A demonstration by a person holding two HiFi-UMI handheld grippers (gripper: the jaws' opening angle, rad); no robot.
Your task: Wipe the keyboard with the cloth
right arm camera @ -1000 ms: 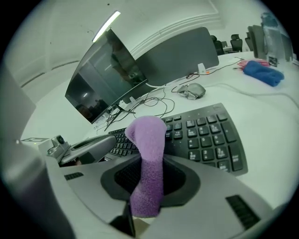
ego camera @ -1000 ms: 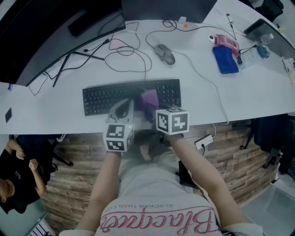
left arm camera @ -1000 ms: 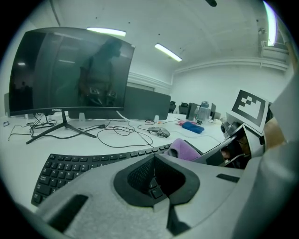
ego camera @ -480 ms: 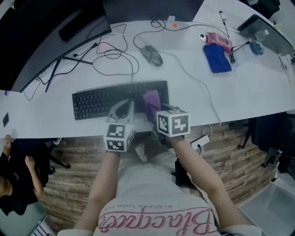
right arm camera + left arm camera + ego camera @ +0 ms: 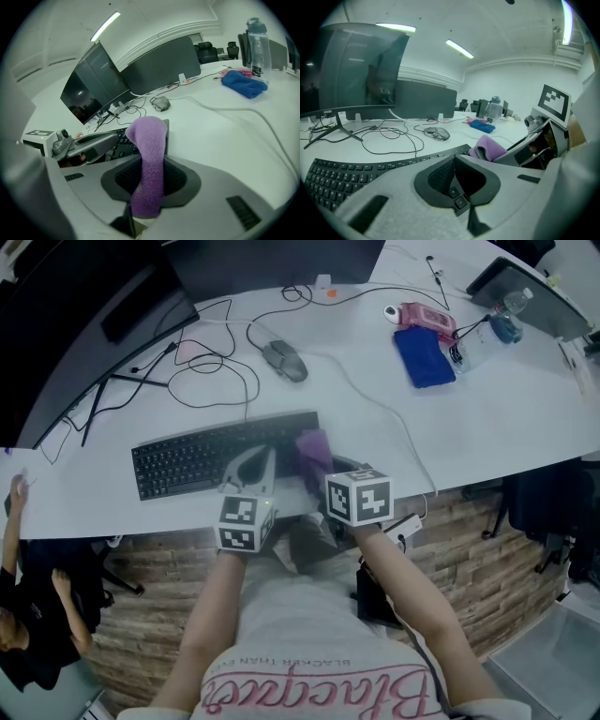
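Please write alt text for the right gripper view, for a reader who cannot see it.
The right gripper is shut on a purple cloth, which stands up between its jaws at the right end of a black keyboard. The left gripper is at the left; behind, on the white desk, are a mouse, a monitor and a blue cloth.

Left gripper (image 5: 454,157) closed, empty; right gripper (image 5: 147,159) pinching cloth (image 5: 145,131).

A black keyboard (image 5: 202,454) is lying flat and a little slanted near the front edge of the white desk (image 5: 487,427). A fluffy purple cloth (image 5: 312,448) is hanging over its right end, being pinched between the jaws of the right gripper (image 5: 149,164).
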